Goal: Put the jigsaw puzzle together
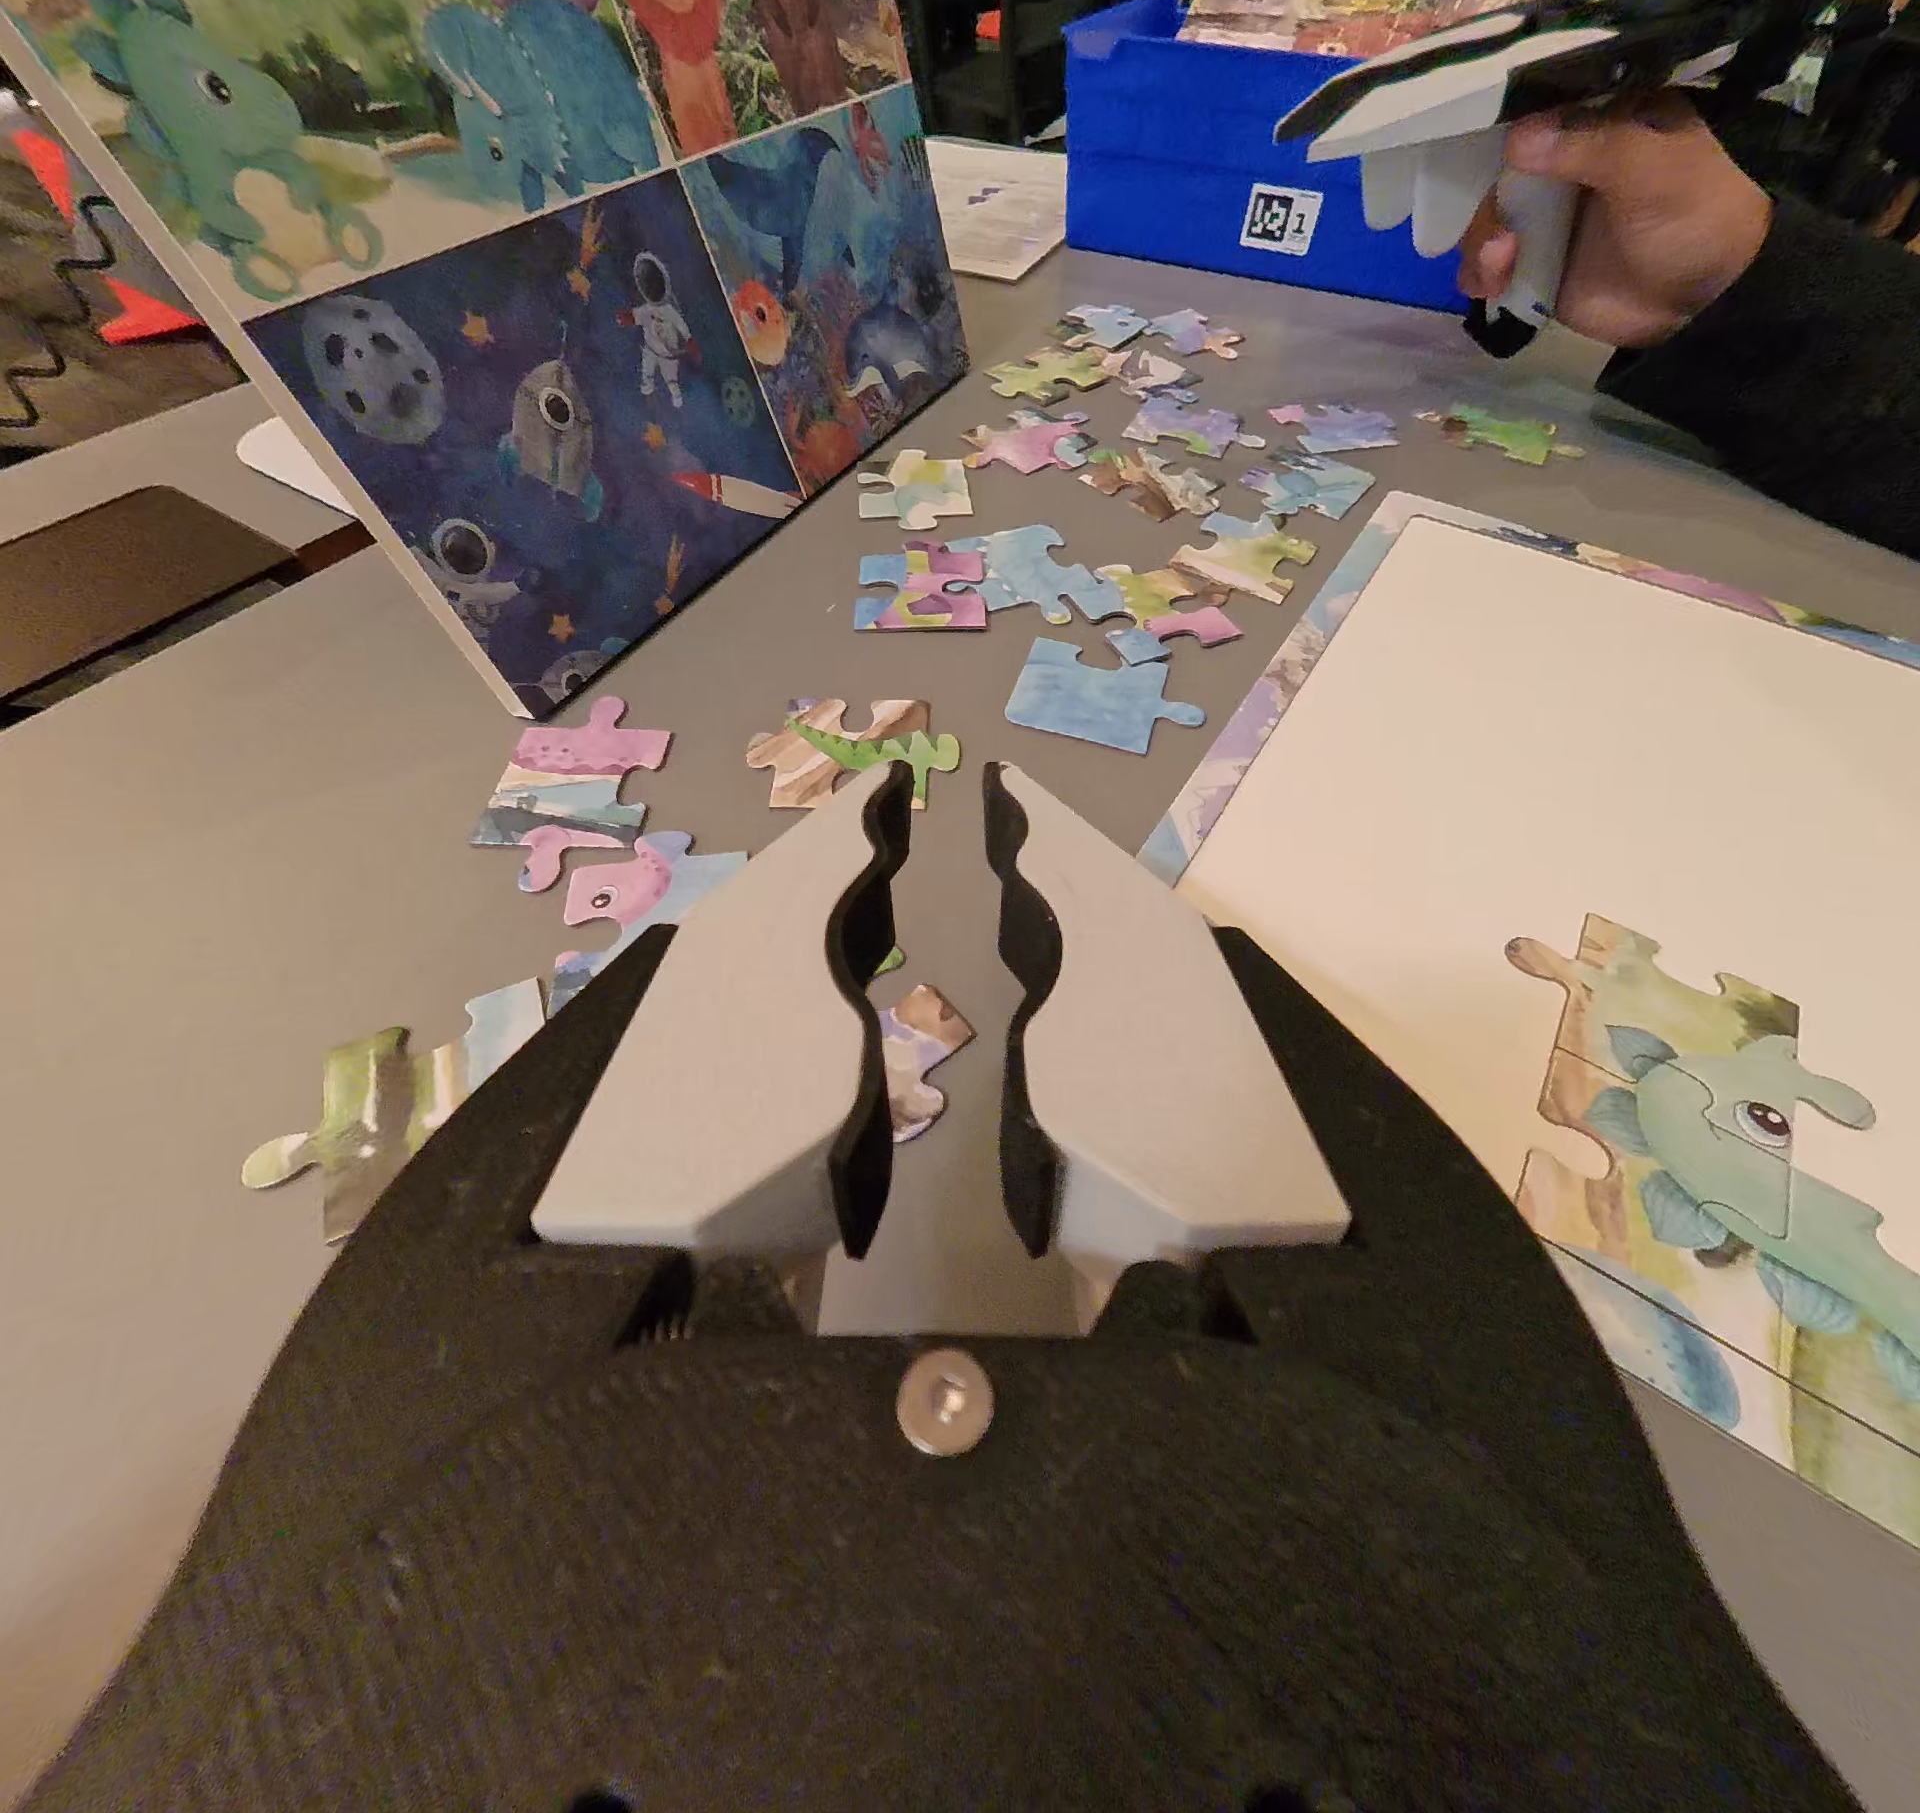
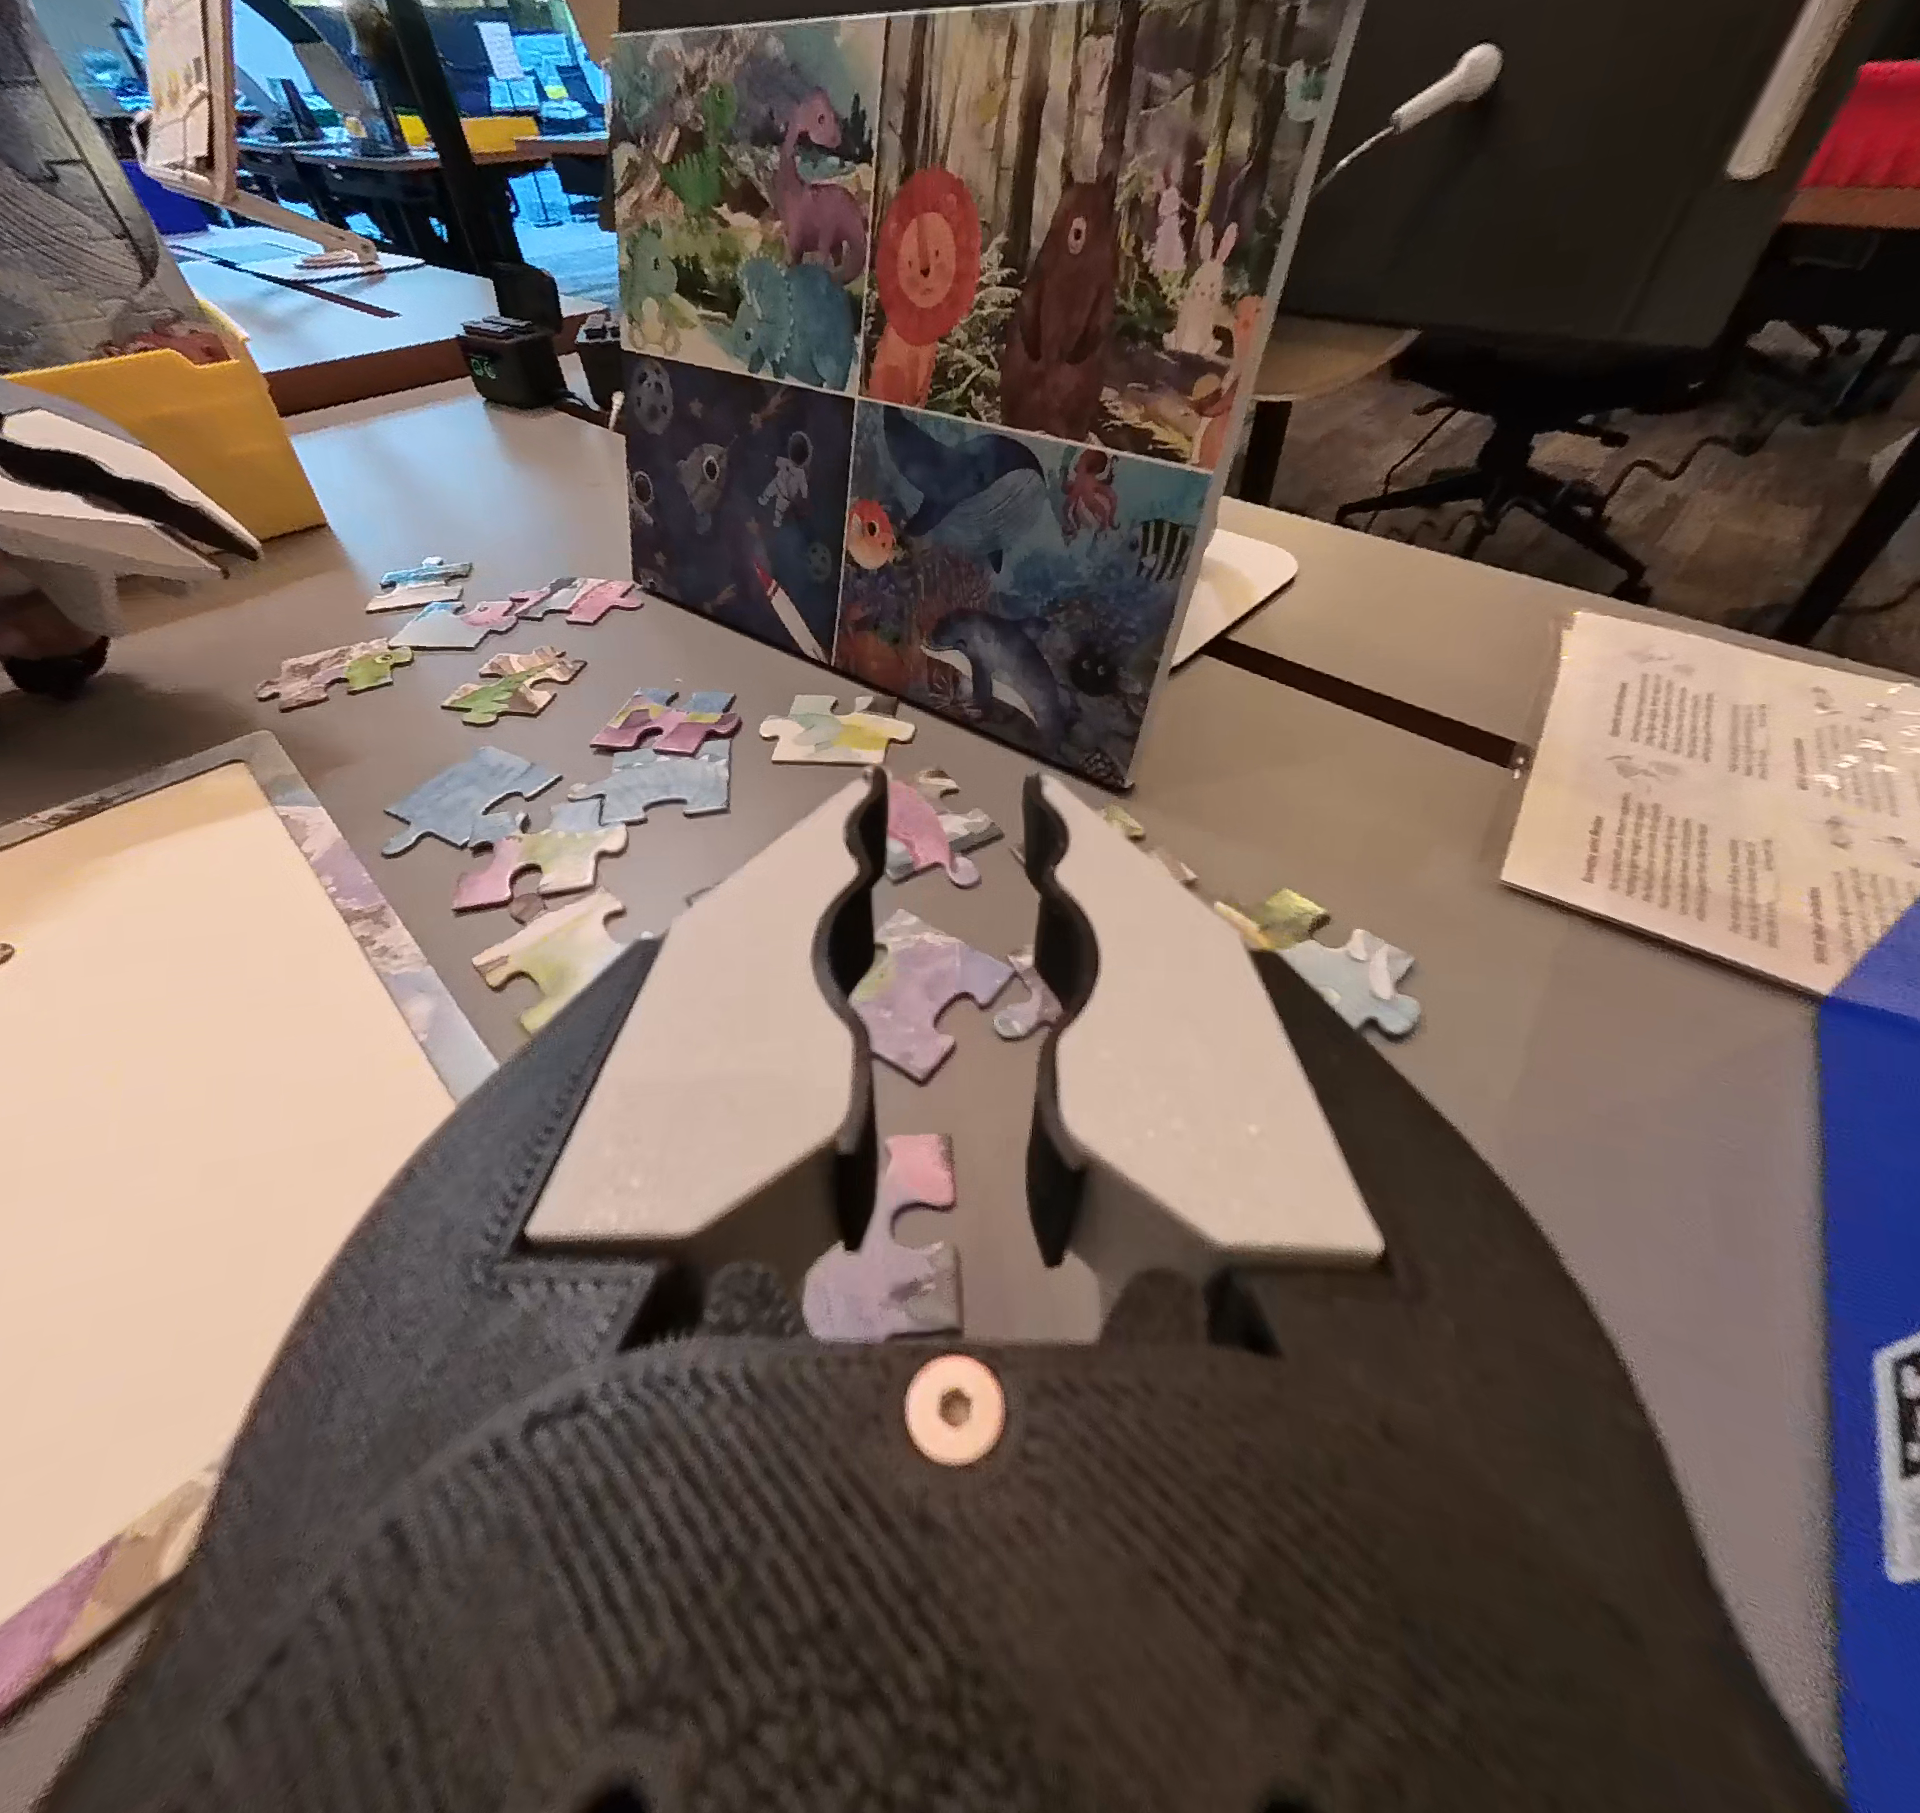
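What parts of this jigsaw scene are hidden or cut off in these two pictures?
- Left wrist view: the white puzzle tray runs off the right edge, so the assembled green dinosaur section is cut off.
- Left wrist view: the left gripper covers parts of several loose cardboard pieces.
- Right wrist view: the right gripper hides part of a purple piece.
- Right wrist view: the blue bin is cropped.

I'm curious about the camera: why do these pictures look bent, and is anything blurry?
Left wrist view: wide-angle lens bends the board and tray; mostly sharp. Right wrist view: the bin and tray edges smear; faint glare on the sheet.
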